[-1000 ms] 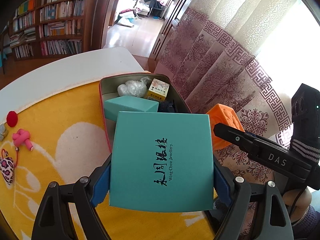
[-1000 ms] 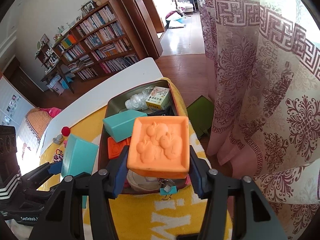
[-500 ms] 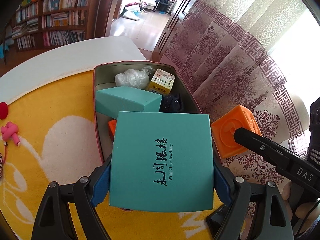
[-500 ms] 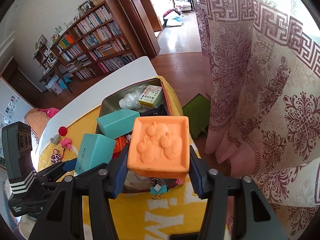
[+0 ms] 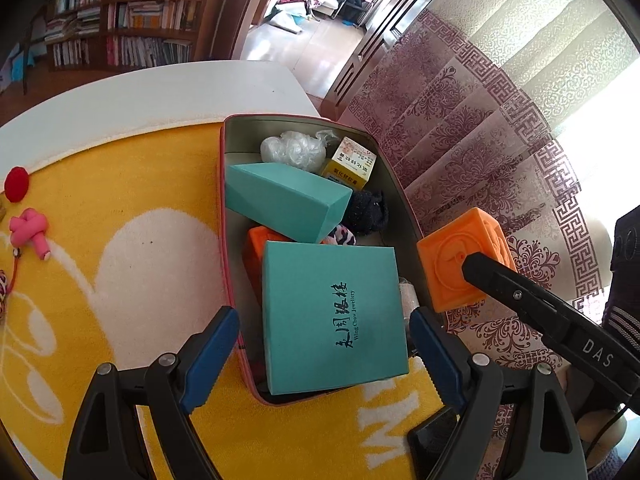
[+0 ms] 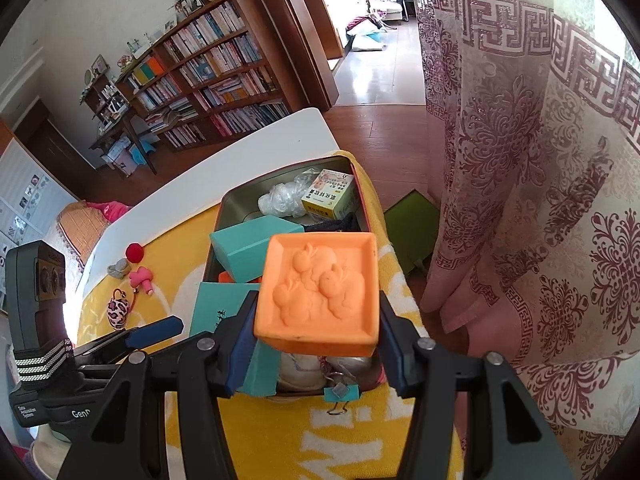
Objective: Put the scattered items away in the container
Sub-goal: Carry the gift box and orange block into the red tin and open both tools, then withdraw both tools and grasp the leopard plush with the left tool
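Observation:
A metal tin [image 5: 230,208] with a red rim lies on a yellow towel and holds several items. A flat teal jewellery box [image 5: 334,316] lies in the tin's near end, loose between the open fingers of my left gripper [image 5: 324,354]. My right gripper [image 6: 316,344] is shut on an orange relief cube [image 6: 320,292] and holds it above the tin's near right edge; the cube also shows in the left wrist view [image 5: 460,260]. A second teal box [image 5: 286,200] leans inside the tin [image 6: 224,208].
A red ball [image 5: 17,184], a pink toy [image 5: 34,230] and a leopard-print charm [image 6: 119,310] lie on the yellow towel [image 5: 120,260] at the left. A patterned curtain [image 6: 520,160] hangs close at the right. A bookshelf [image 6: 208,68] stands behind.
My left gripper carried the flat teal box over the tin, then opened and left it inside. My right gripper stayed shut on the orange cube and drew closer to the tin.

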